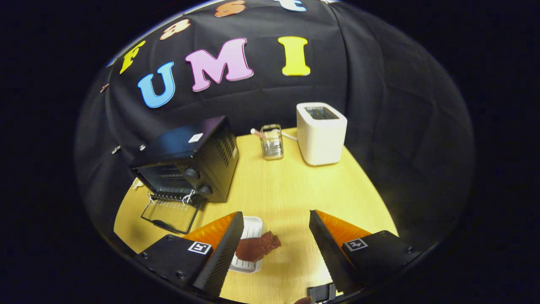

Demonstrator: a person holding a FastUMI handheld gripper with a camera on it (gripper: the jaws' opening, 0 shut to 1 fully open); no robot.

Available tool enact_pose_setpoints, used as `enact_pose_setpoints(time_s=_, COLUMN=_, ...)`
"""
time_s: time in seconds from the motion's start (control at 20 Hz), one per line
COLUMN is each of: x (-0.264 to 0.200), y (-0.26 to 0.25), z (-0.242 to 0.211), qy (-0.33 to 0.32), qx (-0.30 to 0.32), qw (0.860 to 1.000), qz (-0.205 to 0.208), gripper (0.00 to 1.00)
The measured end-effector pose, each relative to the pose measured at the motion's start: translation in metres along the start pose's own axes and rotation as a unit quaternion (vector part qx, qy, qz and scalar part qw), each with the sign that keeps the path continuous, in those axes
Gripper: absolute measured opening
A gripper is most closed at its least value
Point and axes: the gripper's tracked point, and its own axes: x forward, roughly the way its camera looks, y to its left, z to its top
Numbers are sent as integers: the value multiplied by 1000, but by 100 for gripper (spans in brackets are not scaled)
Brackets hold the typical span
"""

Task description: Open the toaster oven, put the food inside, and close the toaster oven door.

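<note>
A black toaster oven [190, 162] stands on the wooden table [287, 190], ahead and to the left of the fingers. Its glass door [171, 214] hangs open and lies flat in front of it, with a wire rack showing inside. A dark red piece of food [256, 247] lies on a small white tray [249, 245] between the fingers, close to the left one. My gripper [276, 236] is open above the table, and its fingers [223, 253] touch nothing.
A white pop-up toaster [321, 133] stands at the back of the table, beyond the right finger. A clear glass container [272, 141] with a pink-tipped stick sits to its left. Bare tabletop lies between the oven and the toaster.
</note>
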Motion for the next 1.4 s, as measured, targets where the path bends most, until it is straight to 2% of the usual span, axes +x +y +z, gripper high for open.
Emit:
enact_pose_setpoints(time_s=0.1, x=16, y=-2, z=-18, qy=47, qx=49, qw=997, qz=30, gripper=92)
enact_pose_setpoints(time_s=0.15, x=24, y=-2, z=-27, qy=67, qx=74, qw=994, qz=42, gripper=83)
enact_pose_setpoints(time_s=0.25, x=33, y=0, z=-43, qy=105, qx=111, qw=986, qz=65, gripper=75)
enact_pose_setpoints(time_s=0.4, x=38, y=6, z=-53, qy=160, qx=136, qw=972, qz=106, gripper=64)
enact_pose_setpoints(time_s=0.55, x=46, y=12, z=-63, qy=216, qx=164, qw=954, qz=125, gripper=39)
enact_pose_setpoints(time_s=0.65, x=48, y=14, z=-64, qy=237, qx=175, qw=946, qz=134, gripper=27)
enact_pose_setpoints(time_s=0.7, x=46, y=18, z=-66, qy=240, qx=177, qw=944, qz=144, gripper=26)
enact_pose_setpoints(time_s=0.75, x=42, y=19, z=-61, qy=236, qx=177, qw=944, qz=148, gripper=19)
enact_pose_setpoints(time_s=0.85, x=38, y=17, z=-57, qy=218, qx=165, qw=951, qz=143, gripper=15)
enact_pose_setpoints(time_s=1.15, x=-1, y=28, z=-2, qy=84, qx=145, qw=978, qz=127, gripper=15)
enact_pose_setpoints(time_s=1.4, x=-43, y=95, z=32, qy=10, qx=122, qw=982, qz=145, gripper=15)
